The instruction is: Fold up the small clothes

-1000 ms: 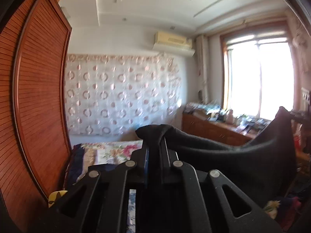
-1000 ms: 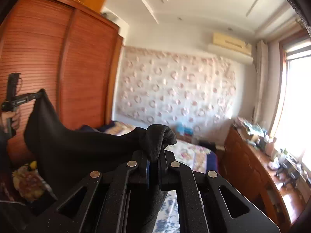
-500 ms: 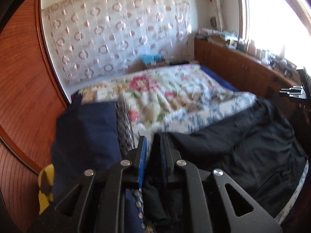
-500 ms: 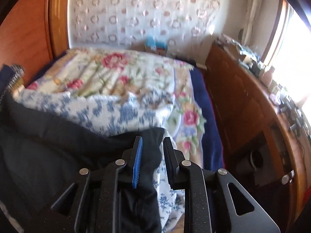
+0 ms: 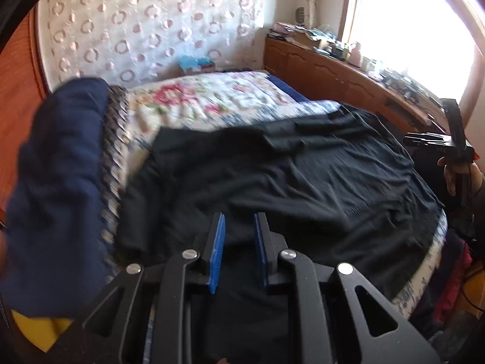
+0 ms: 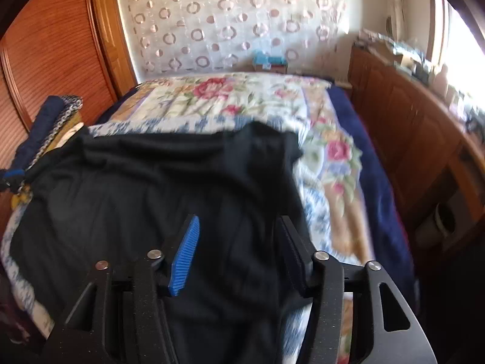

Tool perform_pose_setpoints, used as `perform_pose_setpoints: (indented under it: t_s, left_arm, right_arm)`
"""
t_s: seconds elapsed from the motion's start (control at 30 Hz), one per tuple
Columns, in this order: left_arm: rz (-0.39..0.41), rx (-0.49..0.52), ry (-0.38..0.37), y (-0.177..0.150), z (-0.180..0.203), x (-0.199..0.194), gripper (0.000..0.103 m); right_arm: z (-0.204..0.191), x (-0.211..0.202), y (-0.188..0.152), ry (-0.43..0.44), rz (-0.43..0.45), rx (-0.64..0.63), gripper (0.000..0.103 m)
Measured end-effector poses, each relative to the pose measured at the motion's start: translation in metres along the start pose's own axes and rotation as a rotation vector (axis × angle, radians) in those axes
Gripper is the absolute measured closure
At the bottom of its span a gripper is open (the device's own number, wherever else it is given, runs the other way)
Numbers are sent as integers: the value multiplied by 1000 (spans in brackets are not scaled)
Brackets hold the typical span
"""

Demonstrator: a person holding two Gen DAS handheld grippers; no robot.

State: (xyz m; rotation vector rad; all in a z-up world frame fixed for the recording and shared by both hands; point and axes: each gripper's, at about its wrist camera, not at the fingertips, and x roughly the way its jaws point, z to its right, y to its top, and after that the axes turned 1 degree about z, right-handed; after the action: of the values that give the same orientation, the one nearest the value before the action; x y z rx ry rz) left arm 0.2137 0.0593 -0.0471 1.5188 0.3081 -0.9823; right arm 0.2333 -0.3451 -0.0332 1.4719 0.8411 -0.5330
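A black garment (image 5: 288,176) lies spread out and wrinkled on the bed; it also shows in the right wrist view (image 6: 169,188). My left gripper (image 5: 239,221) is open with a narrow gap, just above the garment's near edge, holding nothing. My right gripper (image 6: 239,227) is wide open above the garment's right side, holding nothing. The right gripper also shows at the right edge of the left wrist view (image 5: 454,139), held in a hand.
The bed has a floral quilt (image 6: 230,97). A dark blue folded pile (image 5: 60,166) sits at the bed's left side. A wooden wardrobe (image 6: 54,51) stands left, a wooden cabinet (image 6: 409,115) right under the window. A small box (image 6: 269,60) sits at the headboard.
Both grippers lowered the black garment from mid-air onto the bed, then opened and let it go. The garment now lies spread flat.
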Motion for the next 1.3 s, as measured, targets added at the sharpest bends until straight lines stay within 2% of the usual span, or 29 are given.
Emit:
perform_pose_setpoints:
  t_s: [0.27,0.4,0.73,0.93,1.07,1.3]
  left_arm:
    - [-98,39,7,-33,26,33,86]
    - [-104,27,11,-38,27,42,86]
    - [-36,58,56,-41,37,45,84]
    - [-35,42,48,-40,35,44,80]
    - [-34,53,70,-40,39,45,79]
    - [-32,43,65,-40,38,46,76]
  right_arm:
    - [2,-12,-54,61,-55,76,48]
    - [-1,-9,-65,71,-81,81,48]
    - [2,15,-48,37,-73,123,48]
    - [-3,17,-50,-3,-42,112,48]
    - [-8,18,-54,-35,-13,75,47]
    - [-13,22,-55,-73,-19,33,46]
